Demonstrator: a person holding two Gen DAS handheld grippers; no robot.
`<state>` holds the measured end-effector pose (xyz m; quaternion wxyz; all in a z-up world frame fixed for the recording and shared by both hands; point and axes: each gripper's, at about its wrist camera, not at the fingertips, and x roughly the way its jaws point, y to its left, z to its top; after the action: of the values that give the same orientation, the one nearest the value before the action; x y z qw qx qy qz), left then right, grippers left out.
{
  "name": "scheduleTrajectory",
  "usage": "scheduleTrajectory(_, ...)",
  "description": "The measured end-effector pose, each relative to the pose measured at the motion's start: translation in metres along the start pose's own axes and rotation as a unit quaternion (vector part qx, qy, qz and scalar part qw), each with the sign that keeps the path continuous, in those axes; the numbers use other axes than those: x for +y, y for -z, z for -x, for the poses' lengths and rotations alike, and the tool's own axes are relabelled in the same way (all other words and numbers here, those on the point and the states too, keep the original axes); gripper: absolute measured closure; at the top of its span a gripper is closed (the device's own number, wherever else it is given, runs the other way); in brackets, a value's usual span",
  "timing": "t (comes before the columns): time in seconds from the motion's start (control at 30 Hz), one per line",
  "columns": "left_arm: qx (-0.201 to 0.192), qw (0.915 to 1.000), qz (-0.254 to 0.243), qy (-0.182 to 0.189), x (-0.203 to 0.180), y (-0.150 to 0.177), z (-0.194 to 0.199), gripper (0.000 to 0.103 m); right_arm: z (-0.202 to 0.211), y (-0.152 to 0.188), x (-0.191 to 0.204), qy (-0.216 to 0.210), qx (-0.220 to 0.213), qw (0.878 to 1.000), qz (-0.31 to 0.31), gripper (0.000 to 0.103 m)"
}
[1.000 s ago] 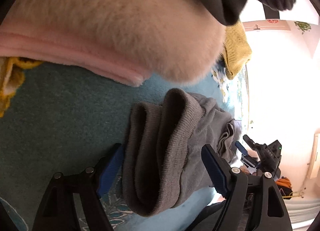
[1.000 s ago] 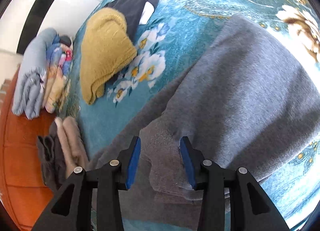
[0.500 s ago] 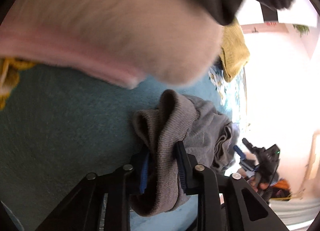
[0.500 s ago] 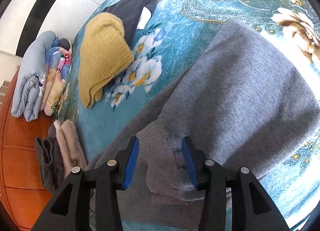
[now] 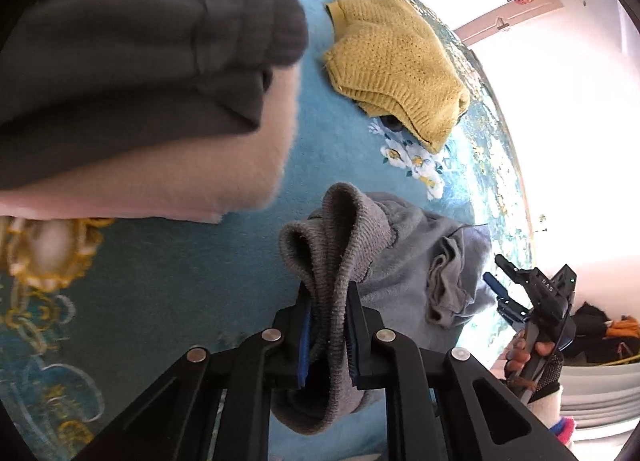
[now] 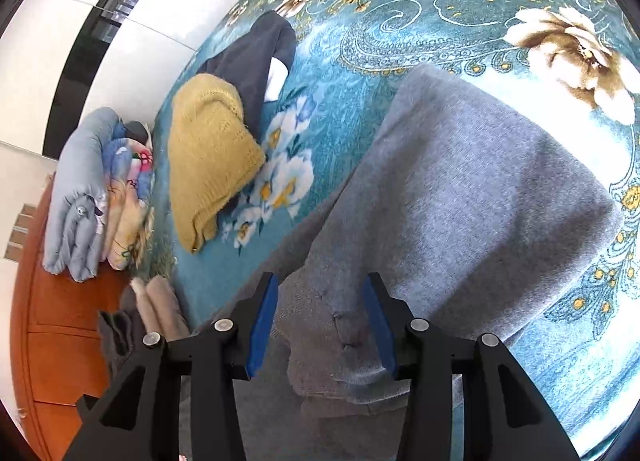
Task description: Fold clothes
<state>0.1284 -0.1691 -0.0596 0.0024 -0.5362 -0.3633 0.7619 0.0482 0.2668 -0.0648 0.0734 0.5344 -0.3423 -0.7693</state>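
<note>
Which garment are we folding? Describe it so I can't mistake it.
On the teal floral bedspread, below the yellow knit, lies a grey sweatshirt. It is the only smooth grey piece, and its ribbed cuff is pinched in the left gripper.

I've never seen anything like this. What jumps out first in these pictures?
Probably the left tool, shut on the ribbed cuff of a grey sweater that bunches up right in front of its camera. The right tool hangs open above the same grey sweater, spread on a teal flowered blanket. A folded mustard-yellow knit lies farther back on that blanket.
</note>
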Motion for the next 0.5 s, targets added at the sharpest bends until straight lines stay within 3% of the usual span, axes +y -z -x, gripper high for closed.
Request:
scheduleTrajectory(0.2, 0.019, 0.999, 0.018, -0.037, 0.008, -0.015, 0.037, 0.088, 0.007, -0.002, -0.005, -0.022, -0.013, 1.0, -0.014, 0.057)
scheduleTrajectory(0.33, 0.035, 0.9969, -0.067, -0.022, -0.069, -0.021, 0.024, 0.088, 0.008, -0.004, -0.009, -0.036, -0.018, 0.999, -0.026, 0.057)
scheduleTrajectory(0.5, 0.078, 0.9802, -0.182, -0.002, -0.175, -0.022, -0.011, 0.088, 0.016, -0.006, -0.007, -0.044, -0.038, 0.998, -0.022, 0.057)
